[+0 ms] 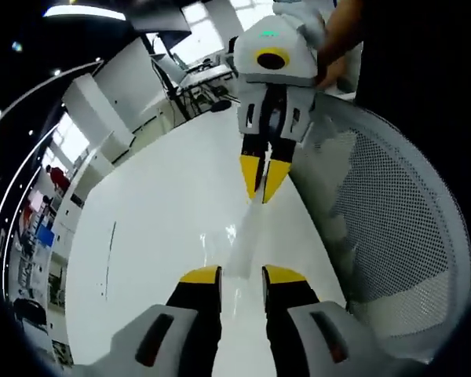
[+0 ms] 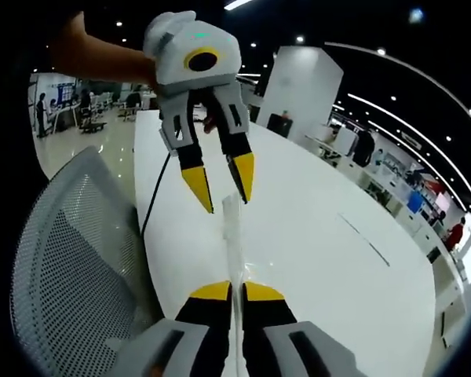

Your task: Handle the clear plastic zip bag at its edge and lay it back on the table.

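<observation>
The clear zip bag [image 1: 243, 236] hangs edge-on as a thin see-through strip above the white table [image 1: 157, 236]. In the left gripper view, my right gripper [image 1: 264, 188] comes in from the top, its yellow tips pinched on the bag's far edge. My left gripper [image 1: 241, 275] is open, with the bag's near end in the gap between its jaws. In the right gripper view, my right gripper [image 2: 237, 292] is shut on the bag [image 2: 234, 243]. Across from it, the left gripper [image 2: 222, 192] has its tips spread around the bag's other end.
A grey mesh chair back [image 1: 392, 220] stands close beside the table's edge [image 2: 71, 259]. A black cable [image 2: 153, 196] runs along the table [image 2: 322, 236] near that edge. A person's hand [image 2: 102, 59] holds the left gripper. Desks and shelves stand in the background.
</observation>
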The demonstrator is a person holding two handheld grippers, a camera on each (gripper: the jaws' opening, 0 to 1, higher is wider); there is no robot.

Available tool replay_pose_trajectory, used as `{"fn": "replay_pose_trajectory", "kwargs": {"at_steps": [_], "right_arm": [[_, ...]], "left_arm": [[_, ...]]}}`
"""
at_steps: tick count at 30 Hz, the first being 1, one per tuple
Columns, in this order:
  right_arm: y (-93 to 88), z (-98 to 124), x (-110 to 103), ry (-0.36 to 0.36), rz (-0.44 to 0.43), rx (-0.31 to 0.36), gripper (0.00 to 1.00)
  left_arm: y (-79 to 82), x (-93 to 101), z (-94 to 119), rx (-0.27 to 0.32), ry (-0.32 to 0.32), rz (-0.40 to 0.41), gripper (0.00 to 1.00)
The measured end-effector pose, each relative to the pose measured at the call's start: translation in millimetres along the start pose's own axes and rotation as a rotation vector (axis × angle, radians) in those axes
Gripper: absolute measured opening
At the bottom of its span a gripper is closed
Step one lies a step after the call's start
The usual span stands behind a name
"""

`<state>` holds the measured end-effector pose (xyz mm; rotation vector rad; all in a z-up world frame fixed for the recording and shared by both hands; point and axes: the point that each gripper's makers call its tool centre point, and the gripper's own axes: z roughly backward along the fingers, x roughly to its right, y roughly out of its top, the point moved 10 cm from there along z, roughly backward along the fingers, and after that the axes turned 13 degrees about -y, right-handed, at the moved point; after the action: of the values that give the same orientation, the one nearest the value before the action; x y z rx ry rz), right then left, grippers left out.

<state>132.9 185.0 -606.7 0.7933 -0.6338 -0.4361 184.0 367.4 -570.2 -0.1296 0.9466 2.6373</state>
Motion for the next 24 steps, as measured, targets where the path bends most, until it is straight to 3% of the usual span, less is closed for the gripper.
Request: {"fn": "replay_pose_trajectory", "kwargs": {"at_steps": [5, 11, 18, 24], "right_arm": [[0.4, 0, 0, 0.011, 0.0, 0.002, 0.0], [0.9, 0, -1, 0.028, -0.007, 0.001, 0.0], [1.8, 1, -3, 0.045, -0.007, -0.002, 0.0], [2.0, 1, -4, 0.053, -0.012, -0.002, 0.0]], "left_arm": [[4.5, -1.1, -2, -0.017, 0.021, -0.038, 0.16], [1.6, 0.3, -8, -0.083, 0.007, -0.126, 0.16], [6.4, 4.3, -14, -0.122, -0.018, -0.184, 0.08], [6.0, 4.9, -14, -0.121, -0.021, -0.17, 0.04]]}}
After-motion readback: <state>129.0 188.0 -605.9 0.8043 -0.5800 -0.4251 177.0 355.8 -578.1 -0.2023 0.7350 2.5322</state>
